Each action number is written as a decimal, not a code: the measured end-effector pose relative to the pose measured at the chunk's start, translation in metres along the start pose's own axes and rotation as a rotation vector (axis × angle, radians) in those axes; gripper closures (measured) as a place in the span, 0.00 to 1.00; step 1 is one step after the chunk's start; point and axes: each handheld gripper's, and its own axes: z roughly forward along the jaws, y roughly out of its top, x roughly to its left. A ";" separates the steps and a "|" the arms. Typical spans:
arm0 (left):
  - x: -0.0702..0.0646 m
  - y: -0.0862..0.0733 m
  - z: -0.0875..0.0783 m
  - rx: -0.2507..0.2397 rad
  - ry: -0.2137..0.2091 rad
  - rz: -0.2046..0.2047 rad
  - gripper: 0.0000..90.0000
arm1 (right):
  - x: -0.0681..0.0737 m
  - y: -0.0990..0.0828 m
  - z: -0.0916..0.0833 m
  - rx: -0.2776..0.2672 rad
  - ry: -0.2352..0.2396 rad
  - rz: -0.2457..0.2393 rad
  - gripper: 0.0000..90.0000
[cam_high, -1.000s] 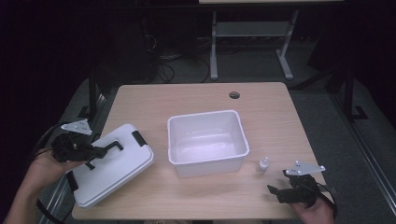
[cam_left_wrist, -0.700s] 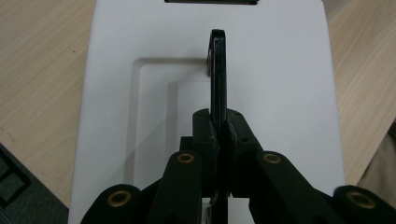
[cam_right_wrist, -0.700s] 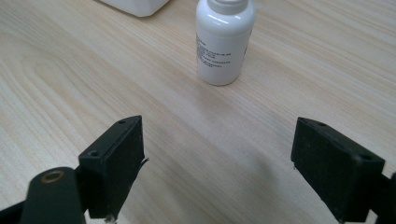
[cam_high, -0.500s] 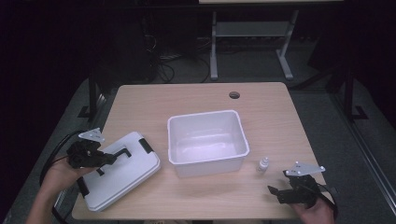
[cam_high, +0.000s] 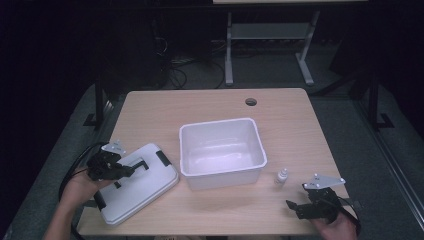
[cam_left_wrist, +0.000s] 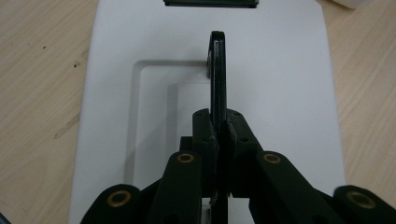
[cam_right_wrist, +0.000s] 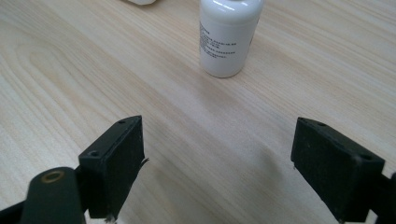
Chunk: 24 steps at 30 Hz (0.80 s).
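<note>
A white lid (cam_high: 145, 192) with a black handle (cam_high: 140, 164) and black clips lies at the table's front left. My left gripper (cam_high: 131, 170) is shut on that handle. From the left gripper view, the handle (cam_left_wrist: 217, 70) runs up between the closed jaws of the left gripper (cam_left_wrist: 218, 130), over the lid (cam_left_wrist: 280, 70). An empty white bin (cam_high: 222, 177) stands at mid-table. A small white bottle (cam_high: 282, 176) stands upright right of the bin. My right gripper (cam_high: 296, 209) rests open near the front right edge. In its own view, the bottle (cam_right_wrist: 227, 37) stands ahead of the right gripper (cam_right_wrist: 217, 154), untouched.
The wooden table (cam_high: 200, 105) has a round cable hole (cam_high: 251, 102) at the back right. Beyond the far edge are a metal stand (cam_high: 270, 35) and cables on a dark floor. The lid's near corner lies close to the table's front edge.
My left gripper has carried the lid a little to the right, toward the bin, and lowered it onto the table. The right gripper, bin and bottle have not moved.
</note>
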 end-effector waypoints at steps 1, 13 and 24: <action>0.000 0.000 0.000 0.000 0.000 0.000 0.94 | 0.000 0.000 0.000 0.000 0.000 0.000 0.19; 0.001 -0.002 0.006 -0.013 0.013 -0.011 0.93 | 0.001 0.000 0.002 0.012 0.003 -0.012 0.19; -0.004 -0.006 0.004 -0.068 -0.003 -0.053 0.78 | 0.001 0.000 0.001 0.013 0.003 -0.015 0.19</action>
